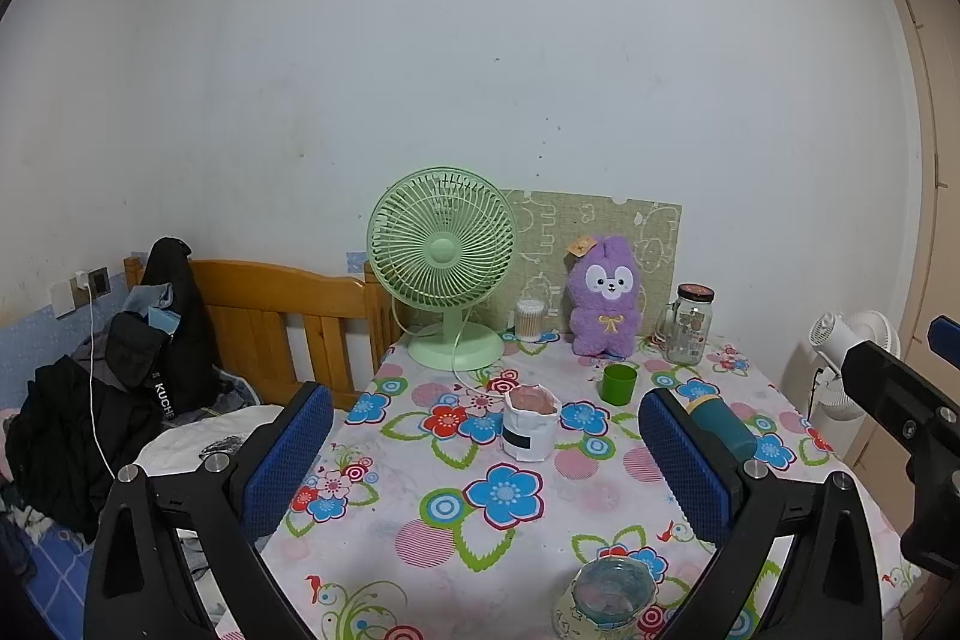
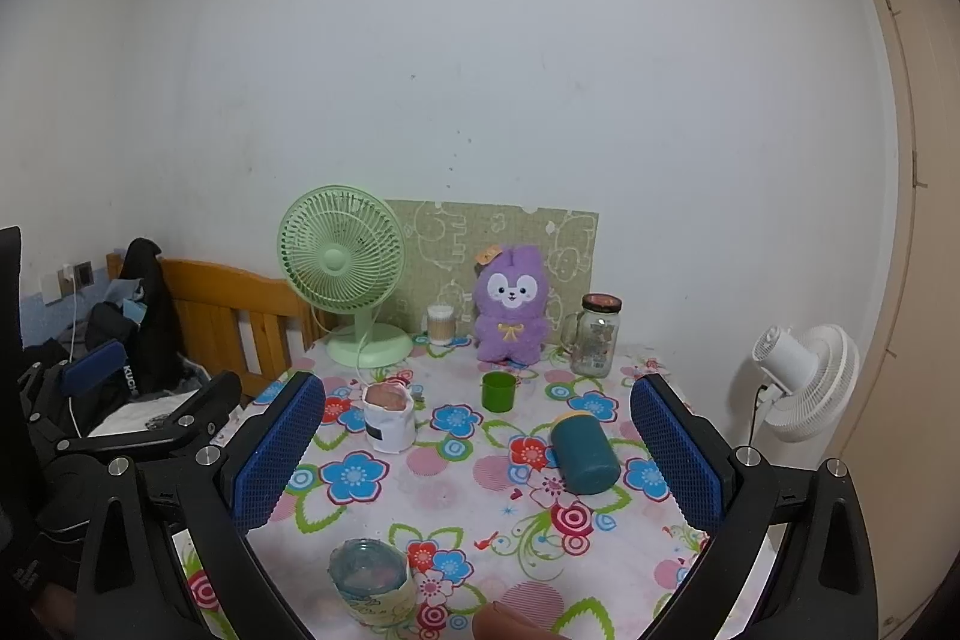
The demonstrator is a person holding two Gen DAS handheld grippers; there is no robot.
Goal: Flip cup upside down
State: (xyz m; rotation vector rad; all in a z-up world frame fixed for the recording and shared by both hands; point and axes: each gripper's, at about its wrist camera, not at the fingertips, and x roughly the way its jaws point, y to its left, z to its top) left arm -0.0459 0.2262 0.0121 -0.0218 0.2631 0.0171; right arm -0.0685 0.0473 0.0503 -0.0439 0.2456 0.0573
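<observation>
Both claws gape wide and hold nothing: left gripper (image 1: 486,460), right gripper (image 2: 477,451); the green cup (image 2: 498,391) stands upright mid-frame on the flowered table (image 2: 480,514), before the purple toy (image 2: 510,307).

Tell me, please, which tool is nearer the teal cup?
Right, probably. The teal cup is just ahead between the right tool's fingers; the left tool is further left, the cup partly behind its right finger.
</observation>
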